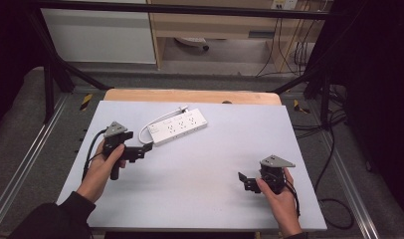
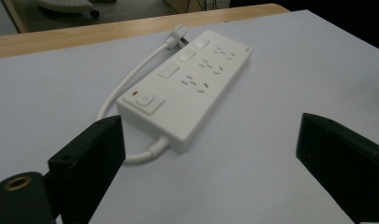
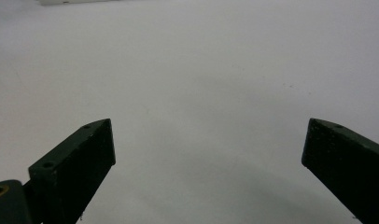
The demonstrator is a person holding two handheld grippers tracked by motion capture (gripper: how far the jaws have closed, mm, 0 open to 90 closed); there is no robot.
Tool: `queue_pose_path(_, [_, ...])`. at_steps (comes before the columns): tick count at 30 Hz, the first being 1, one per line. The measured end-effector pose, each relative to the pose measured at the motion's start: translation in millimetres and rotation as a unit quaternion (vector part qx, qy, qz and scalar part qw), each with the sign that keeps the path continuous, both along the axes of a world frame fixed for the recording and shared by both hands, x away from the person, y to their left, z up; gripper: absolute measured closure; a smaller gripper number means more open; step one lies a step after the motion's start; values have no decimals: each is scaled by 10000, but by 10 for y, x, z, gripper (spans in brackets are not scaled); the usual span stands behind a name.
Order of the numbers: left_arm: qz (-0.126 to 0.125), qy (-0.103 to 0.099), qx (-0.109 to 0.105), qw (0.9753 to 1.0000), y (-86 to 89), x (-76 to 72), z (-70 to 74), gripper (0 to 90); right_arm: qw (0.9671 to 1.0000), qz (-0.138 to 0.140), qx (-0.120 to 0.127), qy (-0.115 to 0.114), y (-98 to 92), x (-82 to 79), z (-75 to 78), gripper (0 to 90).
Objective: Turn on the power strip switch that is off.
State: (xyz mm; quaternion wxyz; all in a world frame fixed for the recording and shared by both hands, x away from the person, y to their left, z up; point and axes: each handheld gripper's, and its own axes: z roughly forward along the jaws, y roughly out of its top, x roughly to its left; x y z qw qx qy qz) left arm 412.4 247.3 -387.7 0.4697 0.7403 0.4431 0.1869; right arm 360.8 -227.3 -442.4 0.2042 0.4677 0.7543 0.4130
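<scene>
White power strip [image 1: 178,128] lies flat on the grey table [image 1: 200,169], near its far edge, with its white cable [image 2: 127,86] looping round its switch end. My left gripper [image 1: 146,148] sits just beside that switch end, jaws spread wide and holding nothing. My right gripper [image 1: 244,180] is well apart from the strip, toward the table's near right, jaws equally wide, over bare surface.

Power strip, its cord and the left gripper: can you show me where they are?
power strip [image 2: 197,79]: left gripper view, on its white top face.
cord [image 2: 127,84]: left gripper view, on the white curve beside the strip.
left gripper [image 1: 140,151]: high view, between its open jaws.
</scene>
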Motion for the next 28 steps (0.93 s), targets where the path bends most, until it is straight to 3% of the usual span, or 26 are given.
queue_pose_path(6, [122,-108,-84,9998,247,-299,-136,90,10000,16,-35,-15,-5,8,-7,32])
queue_pose_path(8, [138,-197,37,9997,299,-380,-207,88,10000,8,-36,-15,-2,12,-11,32])
queue_pose_path(15, [108,-20,150,9998,407,-608,-454,92,10000,-9,-38,3,-8,12,-13,32])
queue_pose_path(20, [-92,99,276,9995,457,-787,-518,90,10000,-28,-56,19,-10,19,-22,32])
queue_pose_path(24, [-283,24,344,9990,475,-910,-509,82,9999,-73,-95,14,-14,17,-25,31])
queue_pose_path(28, [-221,-21,281,9994,494,-889,-512,64,9994,-223,-252,124,-29,37,-63,29])
